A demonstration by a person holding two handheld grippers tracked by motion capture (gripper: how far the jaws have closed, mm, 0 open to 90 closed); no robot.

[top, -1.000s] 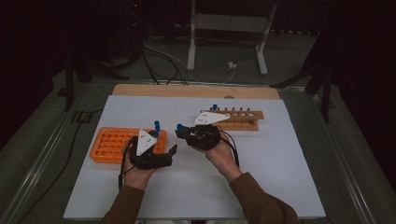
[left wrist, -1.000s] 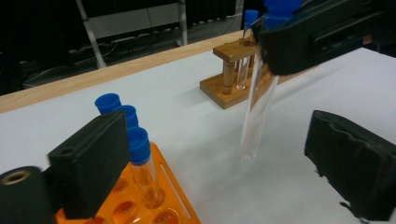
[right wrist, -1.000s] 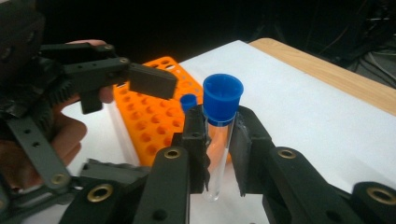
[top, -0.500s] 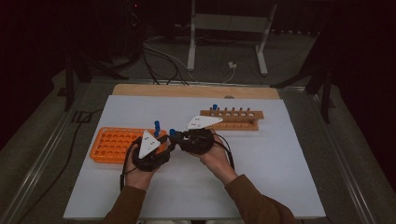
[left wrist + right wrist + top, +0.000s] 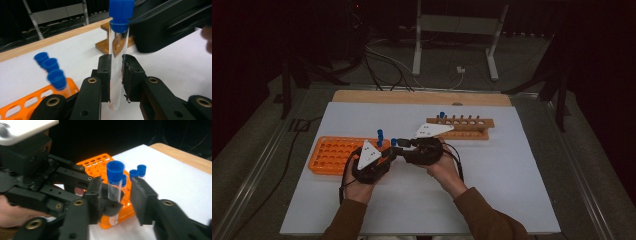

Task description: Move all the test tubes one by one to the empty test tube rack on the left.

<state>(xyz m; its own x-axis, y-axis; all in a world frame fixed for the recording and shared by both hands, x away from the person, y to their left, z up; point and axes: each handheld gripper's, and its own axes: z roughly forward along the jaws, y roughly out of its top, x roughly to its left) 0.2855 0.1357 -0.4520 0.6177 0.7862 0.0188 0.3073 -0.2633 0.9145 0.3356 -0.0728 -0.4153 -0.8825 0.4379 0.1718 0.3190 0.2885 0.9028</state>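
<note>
White table [image 5: 512, 190]: left gripper [image 5: 116, 75] is clamping an upright blue-capped tube [image 5: 117, 50]. Right gripper [image 5: 115, 197] is standing open, jaws flanking that tube.

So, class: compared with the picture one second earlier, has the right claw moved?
Yes. In the high view the right claw has shifted left, away from the wooden rack, towards the orange rack and left claw.

Pretty dim room, only the white table [image 5: 512, 165] is lit; everything behind it goes black, close-ups slightly blurry.
</note>
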